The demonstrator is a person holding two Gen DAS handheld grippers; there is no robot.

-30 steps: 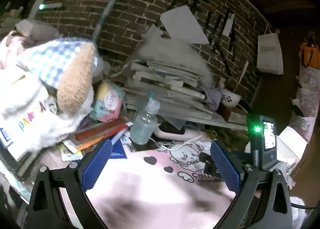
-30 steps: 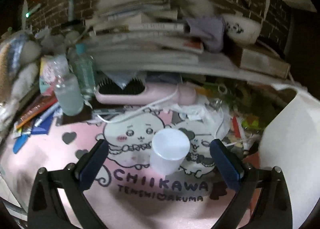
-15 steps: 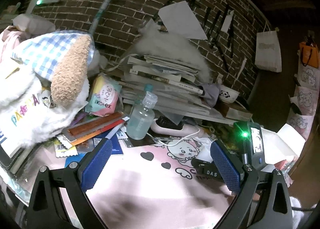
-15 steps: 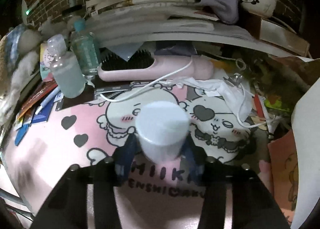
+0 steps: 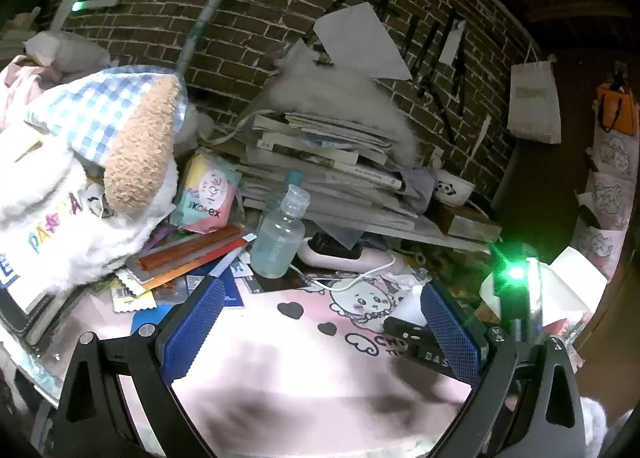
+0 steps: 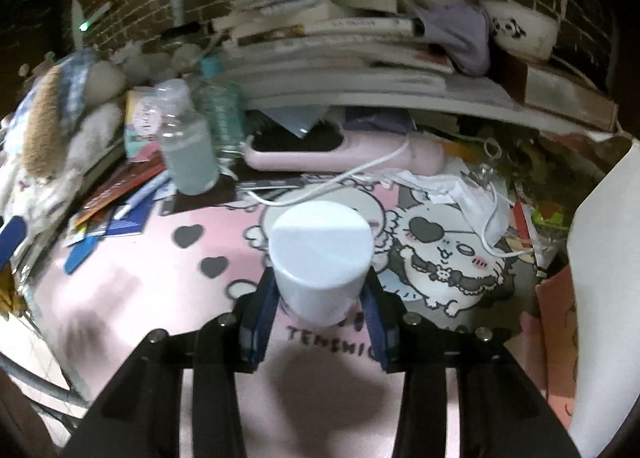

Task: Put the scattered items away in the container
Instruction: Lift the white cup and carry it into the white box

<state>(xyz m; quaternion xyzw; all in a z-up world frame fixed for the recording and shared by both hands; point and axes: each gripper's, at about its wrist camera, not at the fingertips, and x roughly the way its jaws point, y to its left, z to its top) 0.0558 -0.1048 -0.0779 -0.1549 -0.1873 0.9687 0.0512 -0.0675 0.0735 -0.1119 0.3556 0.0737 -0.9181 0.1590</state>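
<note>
The right gripper has its jaws closed on a white cylindrical jar, one blue pad pressed to each side of the jar's lower body. The jar stands upright in the grip, its flat white lid facing the right wrist camera; whether its base touches the mat is hidden by the jar itself. It sits over the pink cartoon-printed mat that covers the tabletop, above the printed lettering near the mat's front edge. The gripper points level toward the brick wall.

The left gripper hangs above the same mat with its jaws wide apart and nothing between them, tilted slightly down toward the clutter. In its view, part of the right gripper's black body shows just past the right-hand pad.

Behind the mat stand a clear plastic bottle, a pink hairbrush with a white cable draped across it, and a white face mask. A leaning stack of books fills the back, with a panda-printed bowl at its right end. A plush toy with a blue gingham cap slumps at the far left.
</note>
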